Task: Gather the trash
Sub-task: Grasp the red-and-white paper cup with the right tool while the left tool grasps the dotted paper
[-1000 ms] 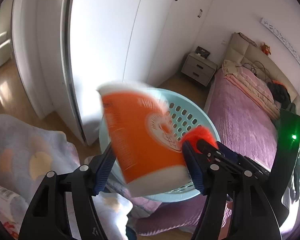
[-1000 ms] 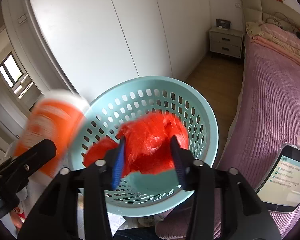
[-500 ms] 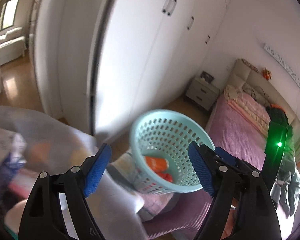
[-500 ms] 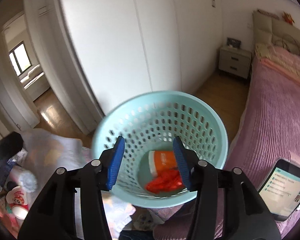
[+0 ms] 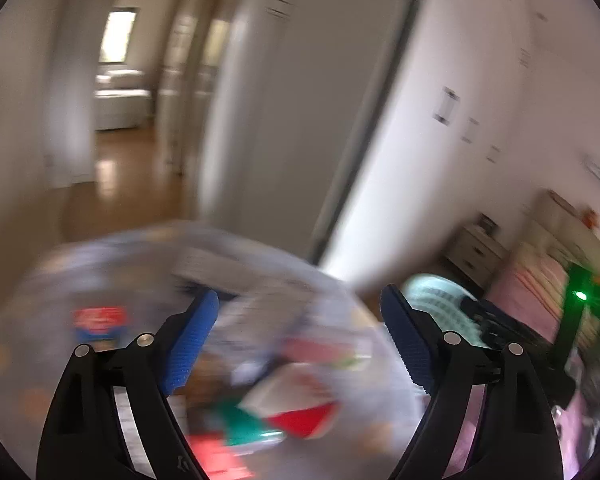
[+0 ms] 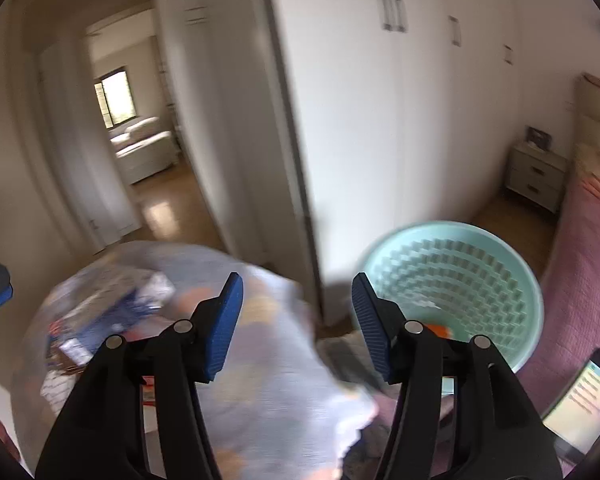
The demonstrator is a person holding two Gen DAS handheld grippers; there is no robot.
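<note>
Trash [image 5: 284,412] lies near, inside the clear bag [image 6: 260,380] left of the basket [image 6: 452,280]. Both grippers, left [image 5: 300,344] and right [image 6: 298,326], hang empty with jaws apart. We should steady first, then pinch one piece squarely.

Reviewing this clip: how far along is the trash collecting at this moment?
Done: an orange item lies in the mint laundry-style basket. In hand: nothing; the left hand-held gripper and right hand-held gripper are both open and empty, pointed toward the pile. Left: blurred packaging, including a red, white and green wrapper, sits on a translucent plastic sheet.
</note>
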